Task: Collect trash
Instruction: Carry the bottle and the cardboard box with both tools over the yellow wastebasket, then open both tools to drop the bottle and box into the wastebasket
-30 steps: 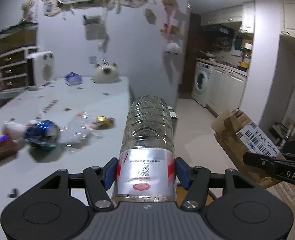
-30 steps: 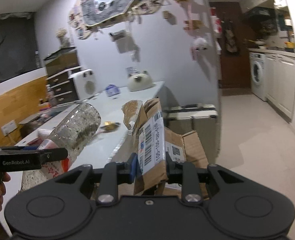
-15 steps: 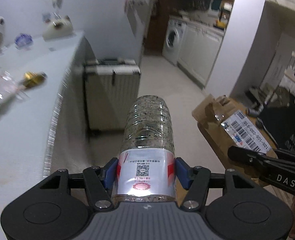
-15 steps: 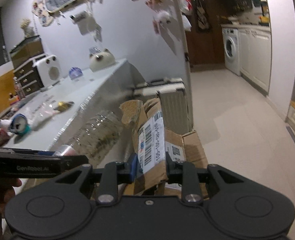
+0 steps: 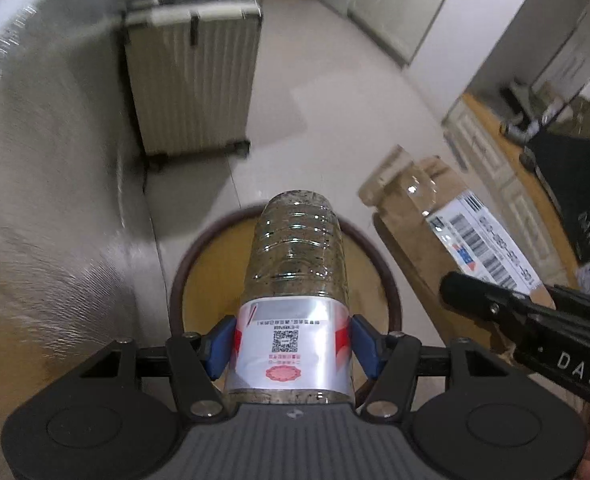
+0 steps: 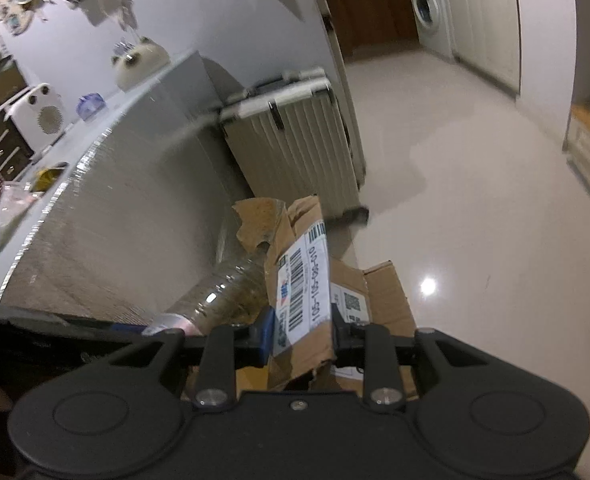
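My left tongs (image 5: pixel 291 346) are clamped on the plastic bottle (image 5: pixel 295 280), directly over the round bin (image 5: pixel 391 292); my right tongs (image 6: pixel 301 332) pinch the torn cardboard (image 6: pixel 307 280) at 2 o'clock. I judge both need dropping in. Desk (image 5: pixel 55 160) edge crowds 9 o'clock; floor at 12 open

Clear speckled bottle (image 5: pixel 297 256), red-white label; brown cardboard (image 6: pixel 295 280), barcode sticker; beige ribbed suitcase (image 5: pixel 193 80).

My feeds are dim and yellowish, with fisheye bending and black vignetting at the corners. Motion blur smears the table side (image 5: pixel 55 184) and suitcase (image 5: pixel 193 76), and I see a lamp's glare spot on the floor (image 6: pixel 427 286).
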A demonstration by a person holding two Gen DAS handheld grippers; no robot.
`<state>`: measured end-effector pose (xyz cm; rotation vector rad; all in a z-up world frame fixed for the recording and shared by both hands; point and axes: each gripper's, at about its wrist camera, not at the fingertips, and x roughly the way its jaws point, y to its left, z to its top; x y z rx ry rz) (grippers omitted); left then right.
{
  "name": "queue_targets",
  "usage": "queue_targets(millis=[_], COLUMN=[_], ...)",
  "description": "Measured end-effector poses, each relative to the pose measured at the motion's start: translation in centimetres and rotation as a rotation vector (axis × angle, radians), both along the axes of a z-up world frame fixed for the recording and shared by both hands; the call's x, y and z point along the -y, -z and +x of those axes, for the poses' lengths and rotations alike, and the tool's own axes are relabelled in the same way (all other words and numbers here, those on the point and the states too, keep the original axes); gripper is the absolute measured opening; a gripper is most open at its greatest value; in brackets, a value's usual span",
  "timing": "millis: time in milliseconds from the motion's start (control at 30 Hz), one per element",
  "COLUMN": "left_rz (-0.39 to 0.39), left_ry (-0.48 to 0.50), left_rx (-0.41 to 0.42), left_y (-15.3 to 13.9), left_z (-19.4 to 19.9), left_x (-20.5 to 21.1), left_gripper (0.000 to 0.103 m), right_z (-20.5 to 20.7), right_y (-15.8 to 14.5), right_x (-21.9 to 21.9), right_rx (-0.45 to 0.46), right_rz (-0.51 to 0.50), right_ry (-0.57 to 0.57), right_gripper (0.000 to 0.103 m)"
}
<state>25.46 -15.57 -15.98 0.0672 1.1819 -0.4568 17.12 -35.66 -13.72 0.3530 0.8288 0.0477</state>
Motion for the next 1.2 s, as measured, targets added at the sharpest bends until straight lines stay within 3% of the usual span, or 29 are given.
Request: queue_targets(millis=[167, 367, 500, 700, 867, 1000, 1200], left_rz=[0.049, 0.08, 0.094, 0.138, 0.162, 0.18, 0.19], left_ry=[0.006, -0.053, -0.089, -0.075, -0.077, -0.104, -0.135], left_rx=[-0.069, -0.117, -0.155, -0.158, -0.154, -0.139, -0.127], left_y=[2.5, 3.9, 4.7, 4.8, 5.3, 5.1, 4.6], left_z=[1.9, 4.2, 4.7, 4.2, 3.7, 3.3, 2.4], left_x=[0.5, 0.0, -0.3, 0.0, -0.2, -0.8, -1.5], left_gripper=[0.061, 0.063, 0.066, 0.081, 0.084, 0.091, 0.098], right_z=[2.3, 4.6, 5.9, 5.9, 5.6, 5.5, 5.5], right_y=[3.4, 7.1, 8.5, 9.1, 8.9, 8.4, 7.7], right_x=[0.1, 0.5, 0.0, 0.0, 0.4, 0.5, -0.1], right_rx=[-0.103, -0.199, -0.242, -0.304, -0.313, -0.299, -0.288], right_rz=[0.058, 0.151, 0.18, 0.121, 0.117, 0.11, 0.09], right_ry=[0.019, 0.056, 0.064, 0.061, 0.039, 0.033, 0.0], right_gripper=[0.028, 0.029, 0.035, 0.048, 0.052, 0.064, 0.065])
